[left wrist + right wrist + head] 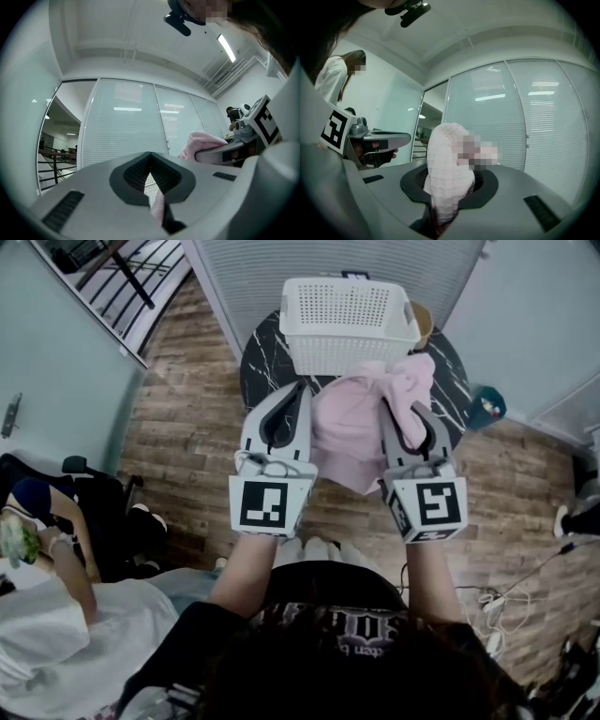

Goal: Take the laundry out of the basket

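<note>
We're looking down on a white perforated laundry basket point(349, 354), upright on a round, dark marble-patterned desk point(259, 364). The pink waffle-weave cloth point(354, 423) is out in front of the basket, not inside it. It's stretched between our two grippers, above the near edge of the desk.

The left gripper point(300, 390) has one side of the cloth. In the left gripper view its fingers point(93, 197) are pressed nearly together, with only a thin sliver of pink pinched between them. The right gripper point(401, 413) has the other side, and it's a much fatter bite. The right gripper view shows a thick roll of cloth bulging up between the fingers point(520, 192), which are closed tight on it.

On that right side the cloth bunches into a knot close to the basket's front corner. We can't tell whether it touches. The rest sags in a loose sheet between the two grippers and drops below them.

There's wood-plank floor point(187, 437) all around the desk and a teal cap point(488, 407) lying off to the right. Someone is seated at the far left point(56, 521). Frosted glass panels with blinds point(534, 126) stand behind the basket.
</note>
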Tool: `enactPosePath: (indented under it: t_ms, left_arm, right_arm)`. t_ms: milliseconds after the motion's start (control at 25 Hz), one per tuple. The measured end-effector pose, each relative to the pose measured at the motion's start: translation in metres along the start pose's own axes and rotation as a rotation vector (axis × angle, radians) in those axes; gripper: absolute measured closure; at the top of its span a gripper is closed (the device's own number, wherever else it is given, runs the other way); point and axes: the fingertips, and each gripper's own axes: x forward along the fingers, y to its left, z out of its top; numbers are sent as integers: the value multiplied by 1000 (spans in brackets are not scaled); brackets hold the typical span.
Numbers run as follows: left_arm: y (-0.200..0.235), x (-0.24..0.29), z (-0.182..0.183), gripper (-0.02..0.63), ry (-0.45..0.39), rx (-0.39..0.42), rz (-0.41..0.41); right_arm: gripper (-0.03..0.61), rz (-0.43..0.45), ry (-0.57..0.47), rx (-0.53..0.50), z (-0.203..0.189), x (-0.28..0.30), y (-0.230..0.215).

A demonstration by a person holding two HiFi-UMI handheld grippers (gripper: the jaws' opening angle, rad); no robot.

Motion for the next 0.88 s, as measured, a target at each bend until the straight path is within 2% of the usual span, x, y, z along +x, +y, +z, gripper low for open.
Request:
enactPosePath:
  t_ms: [880]
  left_arm:
    - [-7,-3,3,615,-5,3,10]
  right_arm:
    - [483,-26,-18,-6,6,-16,-11]
